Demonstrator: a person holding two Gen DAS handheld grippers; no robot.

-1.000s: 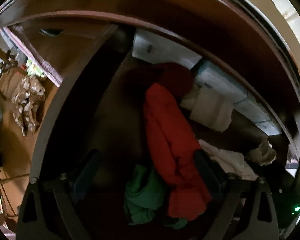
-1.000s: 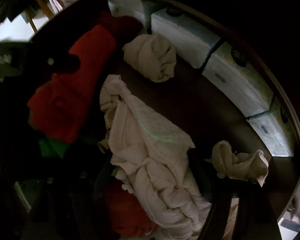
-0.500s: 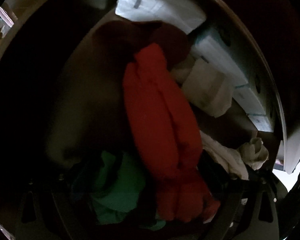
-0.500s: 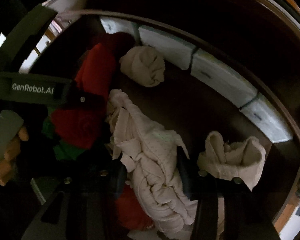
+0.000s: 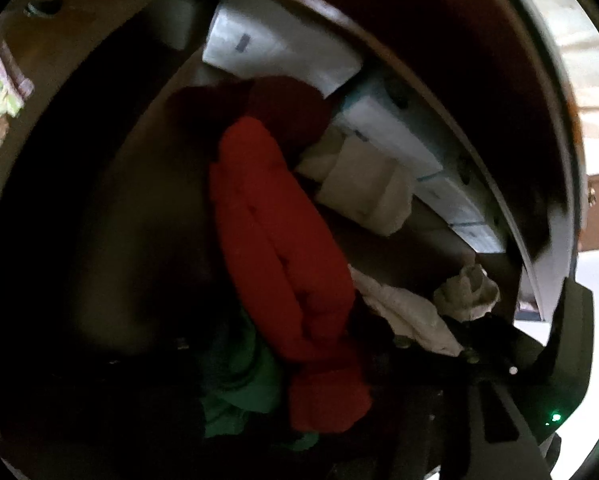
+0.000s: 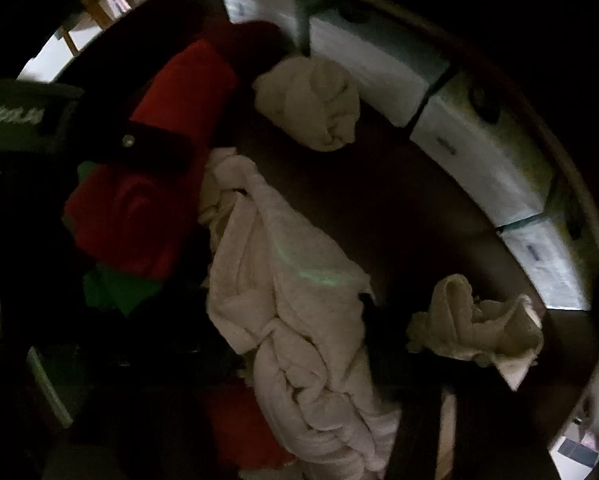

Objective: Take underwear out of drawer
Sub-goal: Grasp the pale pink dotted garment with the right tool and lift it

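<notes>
Left wrist view: my left tongs (image 5: pixel 299 408) are closing around the near end of the red underwear (image 5: pixel 283 240), though it is too dark to tell whether the pads press yet. Its long axis runs straight away from me, deeper into the drawer (image 5: pixel 379 60), over a green piece (image 5: pixel 239 384). My right tongs (image 6: pixel 327 396) are also closing, astride the cream garment (image 6: pixel 299 312), and their contact is lost in the dark too. Each hand has its own bundle lying lengthwise ahead.
</notes>
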